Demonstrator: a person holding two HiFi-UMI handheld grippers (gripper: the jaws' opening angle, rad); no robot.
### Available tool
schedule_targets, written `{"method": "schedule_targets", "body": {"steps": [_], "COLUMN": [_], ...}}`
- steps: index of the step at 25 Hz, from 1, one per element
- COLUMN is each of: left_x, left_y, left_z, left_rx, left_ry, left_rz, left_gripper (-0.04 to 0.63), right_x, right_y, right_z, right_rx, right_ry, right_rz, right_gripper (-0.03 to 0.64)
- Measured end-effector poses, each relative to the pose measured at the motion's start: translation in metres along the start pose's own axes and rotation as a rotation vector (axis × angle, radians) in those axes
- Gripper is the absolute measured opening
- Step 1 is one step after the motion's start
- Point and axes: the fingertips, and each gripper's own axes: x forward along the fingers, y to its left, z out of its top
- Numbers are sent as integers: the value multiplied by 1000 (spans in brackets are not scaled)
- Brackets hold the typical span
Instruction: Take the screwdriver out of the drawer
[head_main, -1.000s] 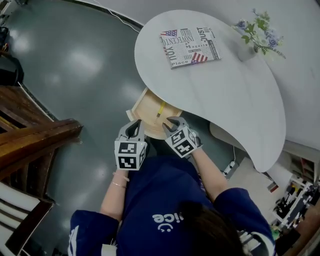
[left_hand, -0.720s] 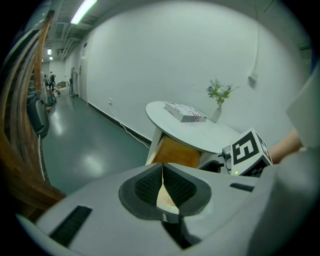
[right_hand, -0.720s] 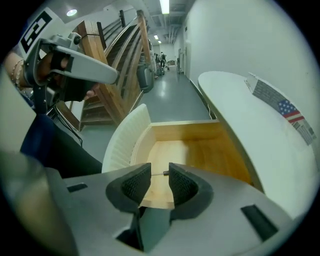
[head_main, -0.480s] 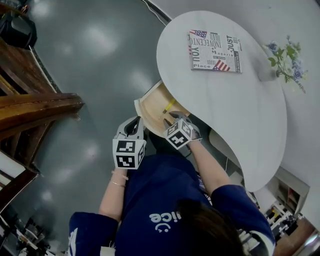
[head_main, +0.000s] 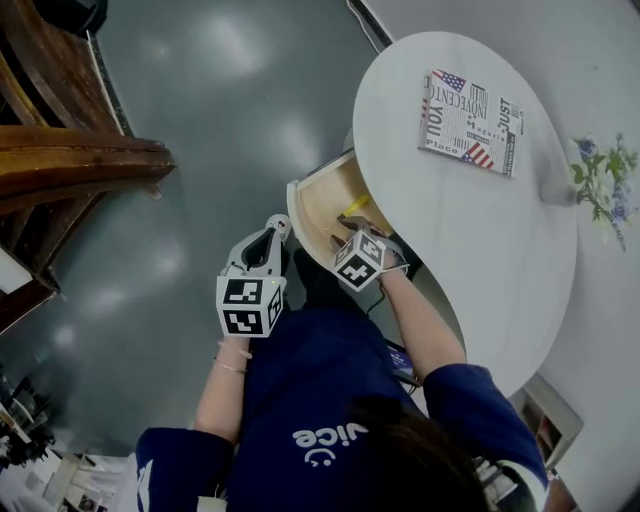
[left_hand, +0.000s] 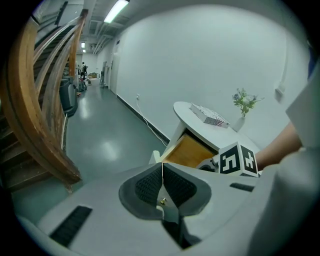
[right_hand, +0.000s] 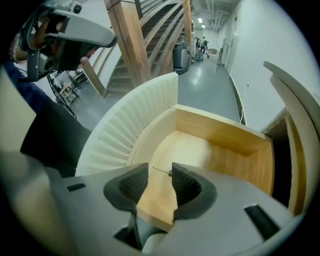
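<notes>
Yellow-handled screwdriver (head_main: 355, 205), lying in open wooden drawer (head_main: 322, 203)

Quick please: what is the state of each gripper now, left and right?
Left gripper: shut, empty.
Right gripper: open, jaws have just been opening; only the tip of the screwdriver lies between them, not gripped.

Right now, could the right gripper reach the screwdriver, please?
Probably yes: the drawer is open, the right gripper is over it, its jaws have just been opening, and the tip of the screwdriver shows bare between them, ungripped.
</notes>
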Motion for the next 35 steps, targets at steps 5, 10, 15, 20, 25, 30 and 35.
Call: {"method": "schedule_targets", "body": {"steps": [5,10,15,20,25,30,35], "left_x": [0,3,7,5,4,5,5], "left_y": [5,12,25,36,45,51,56], "left_z": [-9,-2,5,-3,-13,-19,-24], "left_rx": [-40,-67,-98,-144,-178,-191,-198], "left_ry": [15,8,-12,-2,15,23,25], "left_rz": [-9,-22,-3,13,15,25,32], "left_gripper": [5,5,5,5,5,5,5], "right_x": [11,17,35,48,58,69,79], "right_y": [0,-1,1,-2,1,3,7], "right_z": [-1,1,-11,-11,-9,-17,-29], "right_rx": [-147,-221,-342,-406,-512,-580,-636], "right_ry": [58,80,149,180,205,237,273], "right_rz": [46,74,96,105,136,166,196], "right_gripper": [153,153,154,153,155,156,156]}}
